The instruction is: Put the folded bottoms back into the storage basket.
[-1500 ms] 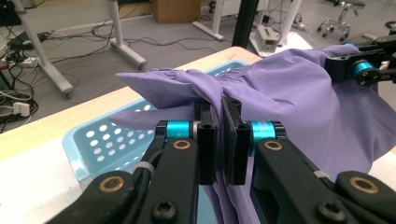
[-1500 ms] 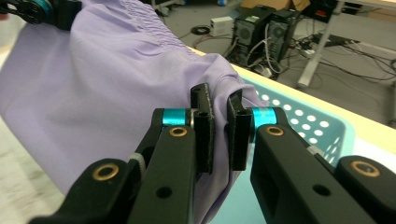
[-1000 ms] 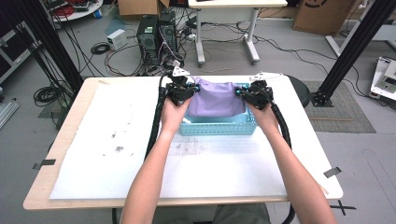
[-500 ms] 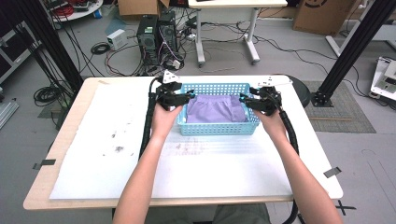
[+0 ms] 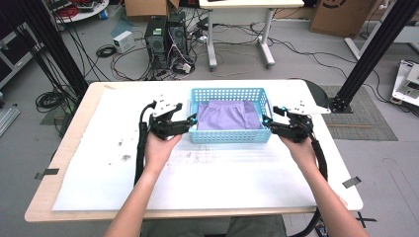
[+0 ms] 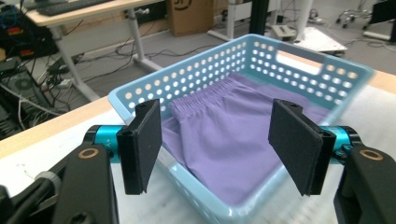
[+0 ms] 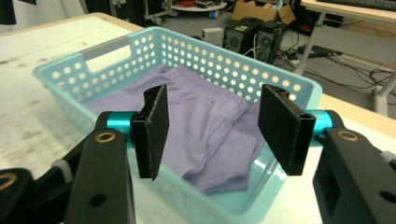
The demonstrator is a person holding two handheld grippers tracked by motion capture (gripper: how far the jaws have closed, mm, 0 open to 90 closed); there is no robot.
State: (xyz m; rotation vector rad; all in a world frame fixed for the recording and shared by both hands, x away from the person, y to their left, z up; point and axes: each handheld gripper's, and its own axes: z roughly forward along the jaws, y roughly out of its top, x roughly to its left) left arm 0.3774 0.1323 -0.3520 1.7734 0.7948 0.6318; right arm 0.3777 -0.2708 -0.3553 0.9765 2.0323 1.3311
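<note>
We hold both grippers just outside the basket [image 5: 230, 114], which sits mid-desk [image 5: 222, 173] toward the far edge. Purple cloth [image 5: 228, 116] lies folded inside it, flat on the bottom. Left gripper [image 5: 190, 123] is at the basket's left end, right gripper [image 5: 267, 124] at its right end. Fingers on both are apart w/ nothing between them; they've just been opening. Cloth is untouched by either.
</note>
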